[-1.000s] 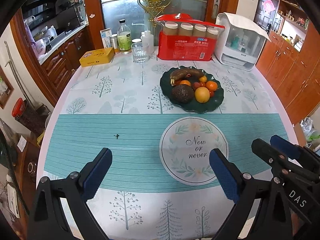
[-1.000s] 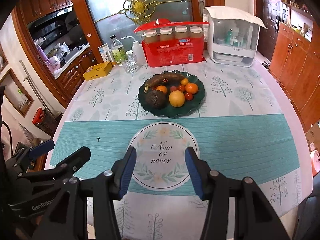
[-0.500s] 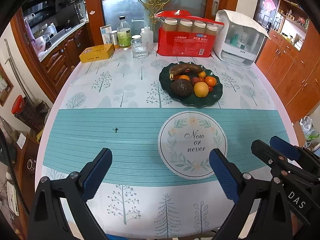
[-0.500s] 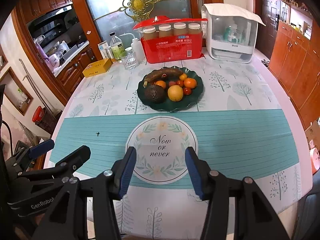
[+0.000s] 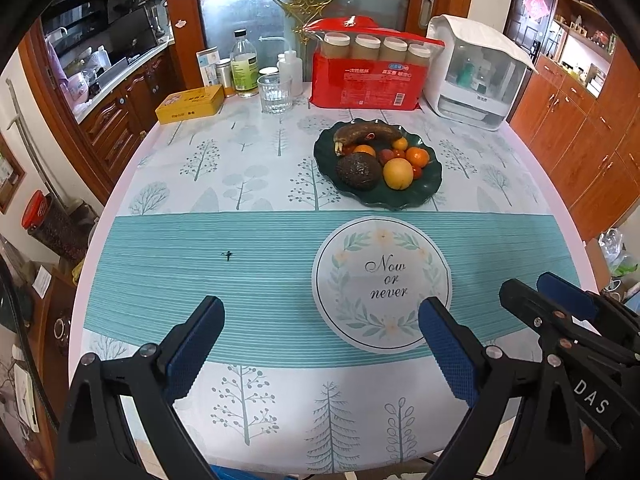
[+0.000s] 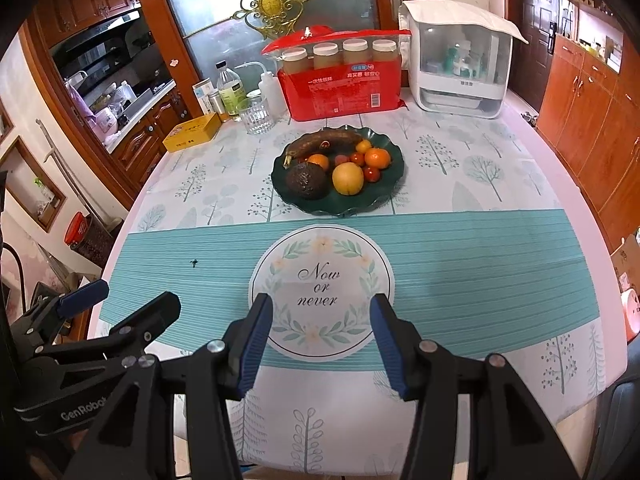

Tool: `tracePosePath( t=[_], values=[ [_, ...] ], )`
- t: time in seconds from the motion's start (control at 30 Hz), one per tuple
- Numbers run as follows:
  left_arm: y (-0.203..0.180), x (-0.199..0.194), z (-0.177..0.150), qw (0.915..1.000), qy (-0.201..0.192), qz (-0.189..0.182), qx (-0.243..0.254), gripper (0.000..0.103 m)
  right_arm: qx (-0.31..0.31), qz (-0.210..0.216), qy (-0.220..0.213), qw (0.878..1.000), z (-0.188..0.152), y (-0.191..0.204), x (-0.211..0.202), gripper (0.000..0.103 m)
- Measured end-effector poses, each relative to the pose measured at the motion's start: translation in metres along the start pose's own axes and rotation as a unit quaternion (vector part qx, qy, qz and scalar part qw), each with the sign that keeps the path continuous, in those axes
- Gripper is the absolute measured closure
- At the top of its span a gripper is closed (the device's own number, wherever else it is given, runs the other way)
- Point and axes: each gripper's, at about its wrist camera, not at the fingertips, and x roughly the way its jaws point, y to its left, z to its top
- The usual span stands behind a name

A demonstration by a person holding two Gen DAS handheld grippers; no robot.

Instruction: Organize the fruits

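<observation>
Plate (image 5: 424, 196) sits farther off than before; both tongs gape empty; mat (image 6: 320, 288) reads "Now or never".

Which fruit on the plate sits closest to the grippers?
The avocado, dark and rough-skinned, at the plate's near-left edge; the yellow-orange fruit beside it is almost as close.

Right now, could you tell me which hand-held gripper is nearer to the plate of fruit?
Right, narrowly. The right hand-held gripper faces the plate of fruit across the round mat; the left hand-held gripper is off to the plate's left. Both are open and empty.
</observation>
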Motion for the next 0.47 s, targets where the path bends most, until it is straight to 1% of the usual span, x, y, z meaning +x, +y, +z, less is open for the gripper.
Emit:
tracePosePath(
  t=[0.47],
  values=[
    [-0.0003, 0.0017, -0.0013, 1.0000, 0.004, -0.002, 0.000, 0.006, 0.001, 0.000, 0.001, 1.000, 0.0004, -0.0009, 0.0003, 0.052]
  ],
)
